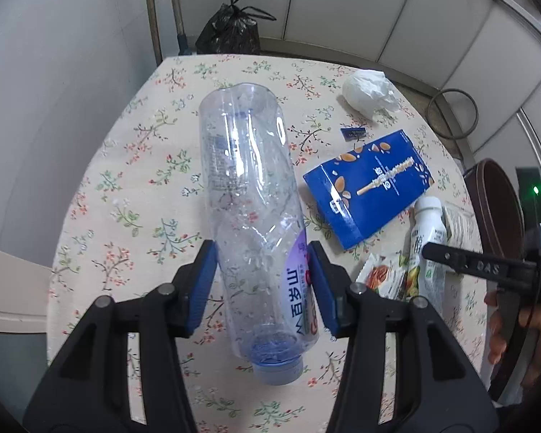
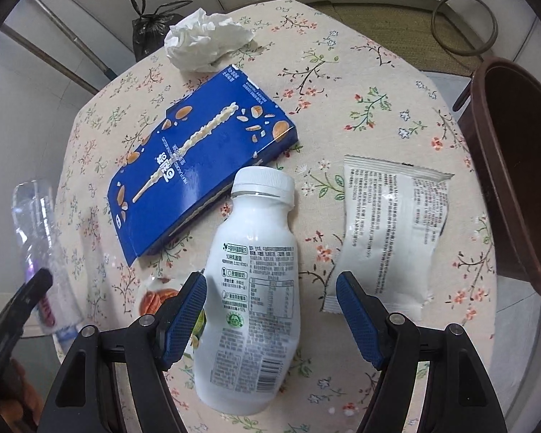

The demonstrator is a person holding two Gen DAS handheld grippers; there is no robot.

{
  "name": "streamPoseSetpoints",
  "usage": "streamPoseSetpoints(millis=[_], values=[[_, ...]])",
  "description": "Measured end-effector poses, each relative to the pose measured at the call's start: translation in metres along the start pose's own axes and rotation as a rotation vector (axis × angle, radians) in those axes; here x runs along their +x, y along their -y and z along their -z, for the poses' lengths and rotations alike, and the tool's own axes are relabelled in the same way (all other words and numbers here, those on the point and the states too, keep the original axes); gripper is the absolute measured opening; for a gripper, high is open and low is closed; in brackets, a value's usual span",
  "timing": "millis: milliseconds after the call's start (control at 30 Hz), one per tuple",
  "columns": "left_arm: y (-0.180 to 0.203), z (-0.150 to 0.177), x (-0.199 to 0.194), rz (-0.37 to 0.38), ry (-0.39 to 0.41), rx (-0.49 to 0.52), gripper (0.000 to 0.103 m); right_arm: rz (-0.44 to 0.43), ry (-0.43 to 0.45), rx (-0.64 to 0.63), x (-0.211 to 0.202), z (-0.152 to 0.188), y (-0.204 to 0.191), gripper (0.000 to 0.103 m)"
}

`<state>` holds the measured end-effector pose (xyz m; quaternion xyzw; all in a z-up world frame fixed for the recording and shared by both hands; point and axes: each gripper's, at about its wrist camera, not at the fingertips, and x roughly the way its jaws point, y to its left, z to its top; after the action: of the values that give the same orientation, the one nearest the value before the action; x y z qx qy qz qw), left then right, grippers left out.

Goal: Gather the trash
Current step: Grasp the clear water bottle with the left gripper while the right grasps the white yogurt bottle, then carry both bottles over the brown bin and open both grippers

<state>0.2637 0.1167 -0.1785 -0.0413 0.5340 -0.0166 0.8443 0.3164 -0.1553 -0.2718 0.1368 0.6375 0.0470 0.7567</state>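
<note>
In the left wrist view, my left gripper (image 1: 261, 283) is shut on a clear plastic water bottle (image 1: 249, 195) with a purple label, its cap pointing toward me. In the right wrist view, my right gripper (image 2: 270, 306) is open around a white yogurt bottle (image 2: 252, 274) lying on the floral tablecloth (image 2: 360, 83); the left pad is close to it, the right pad stands apart. A blue snack box (image 2: 194, 166), a crumpled tissue (image 2: 205, 41), a white wrapper (image 2: 389, 231) and a nut packet (image 2: 155, 297) lie around it.
A brown bin (image 2: 515, 166) stands past the table's right edge. A tied black trash bag (image 1: 232, 27) sits on the floor behind the table. A small blue scrap (image 1: 353, 132) lies near the tissue (image 1: 369, 92). A metal ring (image 2: 465, 23) is on the floor.
</note>
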Motion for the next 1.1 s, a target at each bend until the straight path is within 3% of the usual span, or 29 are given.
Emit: streamPoseSetpoints(millis=[167,233,533,800,1100], values=[[-0.002,0.006,-0.008,0.006,0.010,0.014,0.053,0.020,-0.005,-0.006,0.013,-0.001,-0.012,0.074],[-0.002,0.006,-0.010,0.008,0.015,0.014,0.053,0.018,-0.010,-0.007,0.018,0.000,-0.015,0.067],[-0.002,0.015,-0.024,0.008,0.047,0.028,0.053,-0.005,0.008,-0.023,0.014,0.001,-0.019,0.067],[0.001,0.019,-0.043,0.021,0.089,0.043,0.053,-0.092,0.034,-0.045,-0.023,0.009,-0.012,0.067],[0.035,0.019,-0.076,0.089,0.172,0.095,0.053,-0.148,0.178,-0.082,-0.100,0.020,-0.001,0.067]])
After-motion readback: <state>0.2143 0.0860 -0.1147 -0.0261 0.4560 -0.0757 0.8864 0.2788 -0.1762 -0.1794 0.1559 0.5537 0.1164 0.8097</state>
